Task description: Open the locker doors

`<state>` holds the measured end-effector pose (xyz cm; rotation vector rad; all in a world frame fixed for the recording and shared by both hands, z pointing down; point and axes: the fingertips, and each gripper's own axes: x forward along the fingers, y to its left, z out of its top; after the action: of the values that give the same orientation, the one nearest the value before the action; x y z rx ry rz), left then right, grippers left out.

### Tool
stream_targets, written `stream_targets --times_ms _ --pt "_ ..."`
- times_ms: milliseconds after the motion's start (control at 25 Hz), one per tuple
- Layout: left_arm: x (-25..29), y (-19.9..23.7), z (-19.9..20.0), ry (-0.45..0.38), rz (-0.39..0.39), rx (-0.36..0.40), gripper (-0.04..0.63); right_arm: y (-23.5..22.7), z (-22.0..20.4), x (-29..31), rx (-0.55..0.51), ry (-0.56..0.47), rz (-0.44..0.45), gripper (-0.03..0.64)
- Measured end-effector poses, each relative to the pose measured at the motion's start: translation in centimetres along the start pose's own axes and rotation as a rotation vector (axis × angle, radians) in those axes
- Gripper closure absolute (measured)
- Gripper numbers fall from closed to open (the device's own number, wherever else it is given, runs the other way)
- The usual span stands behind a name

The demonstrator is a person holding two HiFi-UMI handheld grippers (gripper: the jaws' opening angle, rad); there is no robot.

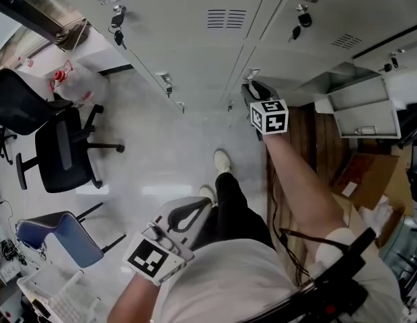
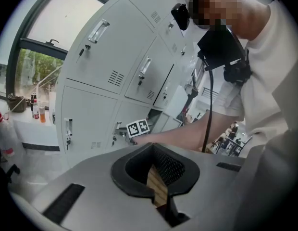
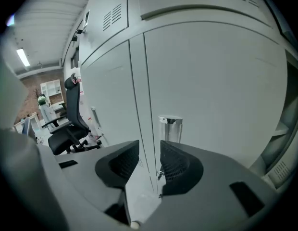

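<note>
The right gripper (image 1: 254, 91) is reaching toward the locker doors (image 1: 215, 52) with its jaws spread and nothing between them. It is pointing at the seam between two shut doors, near a chrome handle (image 3: 169, 129) whose lower end is hiding behind one jaw. The left gripper (image 1: 192, 215) is hanging by the person's waist, jaws pressed together and empty. Pale floor (image 1: 161, 160) is lying open before the lockers. A black office chair (image 1: 60, 150) is standing well to the left, and an open locker (image 1: 362, 110) is jutting out on the right. The upper doors are running out of frame.
</note>
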<state>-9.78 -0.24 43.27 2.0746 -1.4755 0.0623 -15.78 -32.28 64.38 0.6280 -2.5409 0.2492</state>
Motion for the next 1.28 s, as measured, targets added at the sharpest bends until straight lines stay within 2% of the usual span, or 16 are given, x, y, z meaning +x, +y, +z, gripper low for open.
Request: stream_targets --times_ms 120,280,720,1280 --pt "0.2 1.0 0.4 0.002 0.018 -0.015 0.584 -0.4 0.1 1.5 -0.009 0.003 0.002 0.514" --pt "0.2 1.8 0.5 0.002 0.024 0.008 0.584 -0.9 0.0 2.7 -0.018 0.011 0.000 0.509" --pt "0.1 2.5 0.3 0.012 0.058 -0.036 0.584 -1.5 0.8 4.6 0.006 -0.008 -0.008 0.497" --pt "0.1 0.7 -1.1 0.029 0.024 -0.004 0.584 -0.2 -2.4 -0.7 0.100 -0.021 -0.110 0.502"
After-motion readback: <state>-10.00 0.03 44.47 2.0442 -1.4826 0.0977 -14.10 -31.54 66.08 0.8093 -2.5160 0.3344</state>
